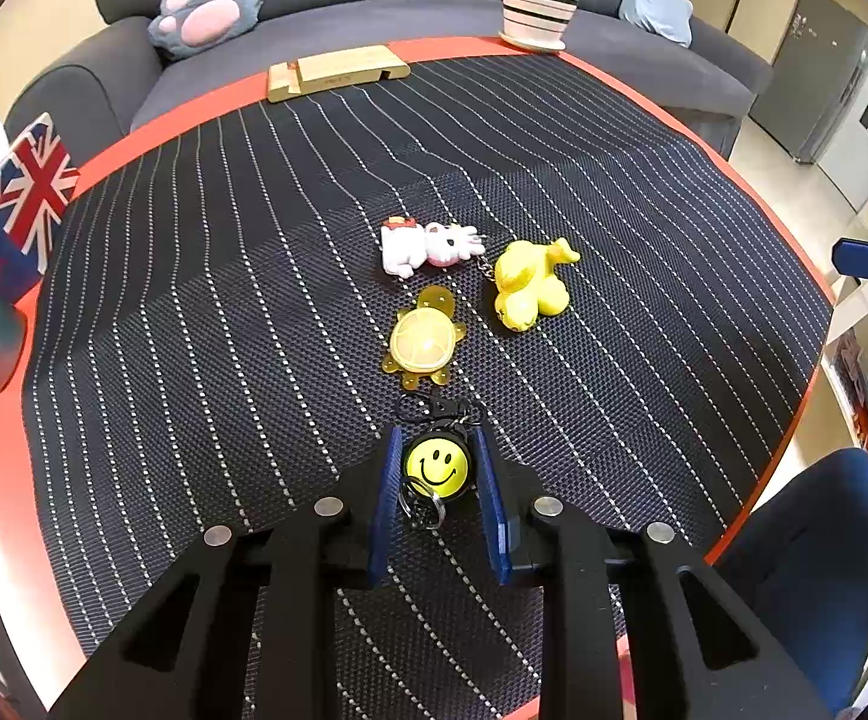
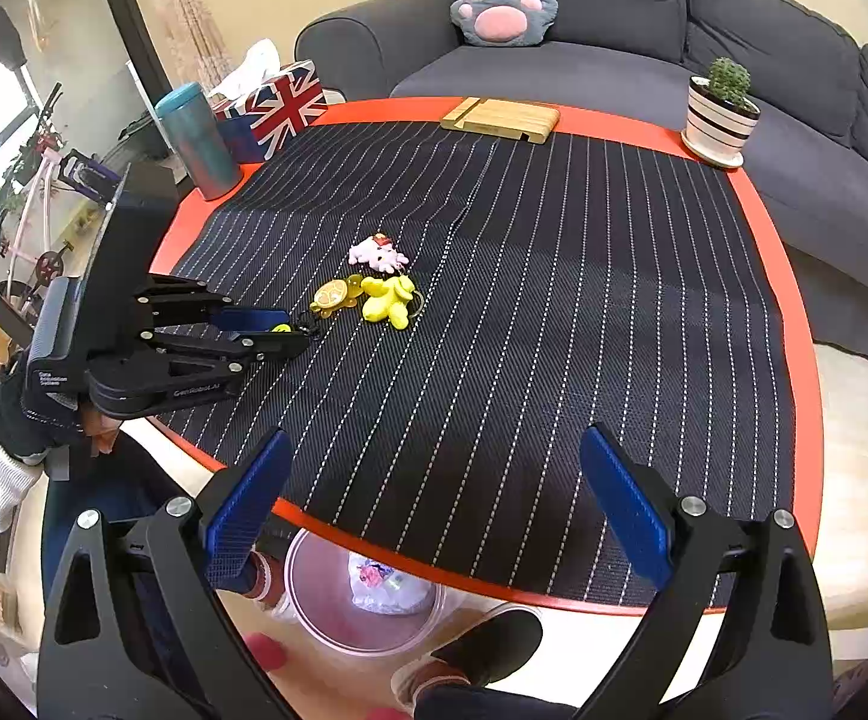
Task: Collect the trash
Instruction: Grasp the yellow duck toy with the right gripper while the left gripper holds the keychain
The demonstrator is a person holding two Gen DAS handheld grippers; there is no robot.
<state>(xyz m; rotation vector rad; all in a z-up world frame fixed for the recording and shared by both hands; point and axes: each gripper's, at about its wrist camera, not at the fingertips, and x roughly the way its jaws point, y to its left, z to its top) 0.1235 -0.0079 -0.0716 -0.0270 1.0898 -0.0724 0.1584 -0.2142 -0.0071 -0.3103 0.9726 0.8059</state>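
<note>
Seen only from the left wrist: left tool (image 1: pixel 437 468) with blue ribbed pads flanking a round yellow smiley keychain (image 1: pixel 437 467), narrowly parted, pads close beside the disc; contact not certain. Beyond it on the worktop (image 1: pixel 134 144), a translucent amber turtle charm (image 1: pixel 425 341), a glossy yellow balloon-dog charm (image 1: pixel 526 285) and a white plush kitten charm (image 1: pixel 428 245), clustered mid-mat.

Seen only from the right wrist: right tool (image 2: pixel 434 504) spread wide, hovering at the near edge of the worktop above a clear round bin (image 2: pixel 314 612) on the floor with crumpled white trash inside. Left tool (image 2: pixel 290 333) visible from the side at the left, gloved hand behind it, its body printed "GenRobot.AI" and a small label, partly legible.

Black woven mat (image 2: pixel 553 330) with white dotted stripes over an orange round top. Far edge: wooden slotted stand (image 2: pixel 499 118), striped ceramic pot with cactus (image 2: pixel 721 117), Union Jack tissue box (image 2: pixel 281 108), teal tumbler (image 2: pixel 197 141).
</note>
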